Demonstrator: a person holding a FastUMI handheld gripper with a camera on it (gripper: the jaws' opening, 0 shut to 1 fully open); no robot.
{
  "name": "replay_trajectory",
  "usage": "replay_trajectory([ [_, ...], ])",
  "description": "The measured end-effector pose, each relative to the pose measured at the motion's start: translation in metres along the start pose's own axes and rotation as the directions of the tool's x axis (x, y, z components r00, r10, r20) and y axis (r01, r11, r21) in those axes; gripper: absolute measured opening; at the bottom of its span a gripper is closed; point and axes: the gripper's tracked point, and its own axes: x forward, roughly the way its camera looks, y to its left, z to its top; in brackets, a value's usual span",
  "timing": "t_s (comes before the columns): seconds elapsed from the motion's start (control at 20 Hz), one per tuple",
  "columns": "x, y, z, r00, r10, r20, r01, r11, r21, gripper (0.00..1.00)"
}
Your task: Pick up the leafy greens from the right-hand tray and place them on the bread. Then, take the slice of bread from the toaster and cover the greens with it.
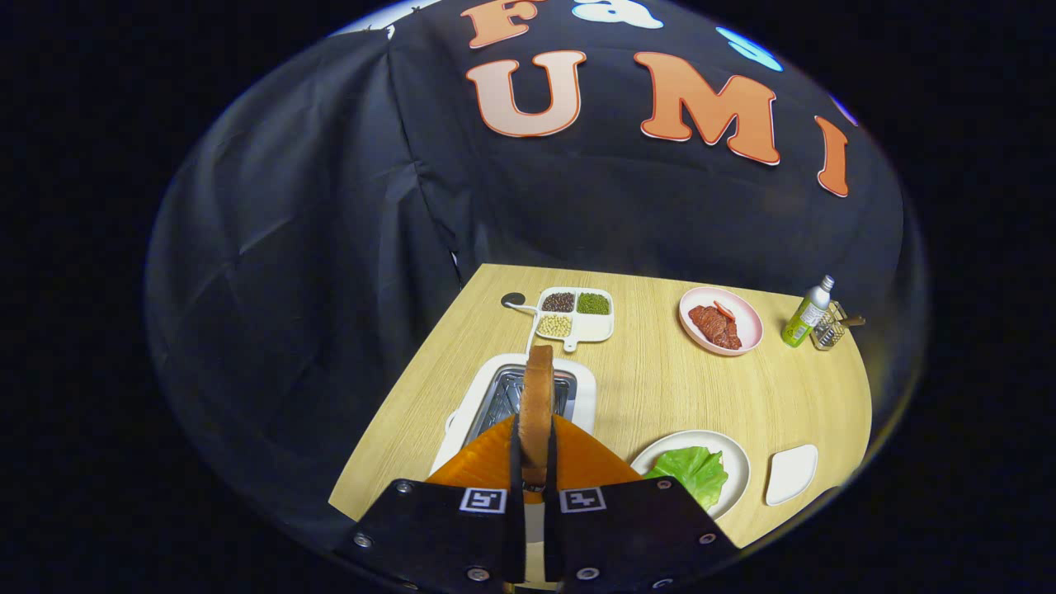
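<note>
Tan bread slice (537, 396) upright, clamped between gripper (534, 462) fingers, above white toaster (582, 388); green lettuce leaf (693, 472) on round plate (737, 462), right.

Light wood table (660, 388) carrying everything. White toaster (582, 392) sitting near its front-left. Behind that, white divided dish (577, 314) w/ beans and seeds, small dark disc (512, 299) lying just beside it. Pink plate (720, 321) w/ meat resting toward the back-right, green bottle (808, 313) and wire holder (829, 327) standing at the far edge. Up front, round white plate (726, 450) w/ lettuce, small white tray (791, 473) lying beside it.
</note>
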Motion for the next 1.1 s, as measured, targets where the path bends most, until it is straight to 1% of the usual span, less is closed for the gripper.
replay_trajectory([
  [0.25,-0.02,-0.019,0.017,0.999,0.0,0.053,-0.002,1.0,0.031,0.09],
  [0.45,-0.033,-0.043,0.019,0.997,-0.012,0.072,0.006,0.997,0.074,0.09],
  [0.8,-0.046,-0.1,0.003,0.996,-0.06,0.059,0.052,0.989,0.14,0.09],
  [1.1,-0.042,-0.129,-0.024,0.999,-0.043,0.017,0.039,0.981,0.192,0.09],
])
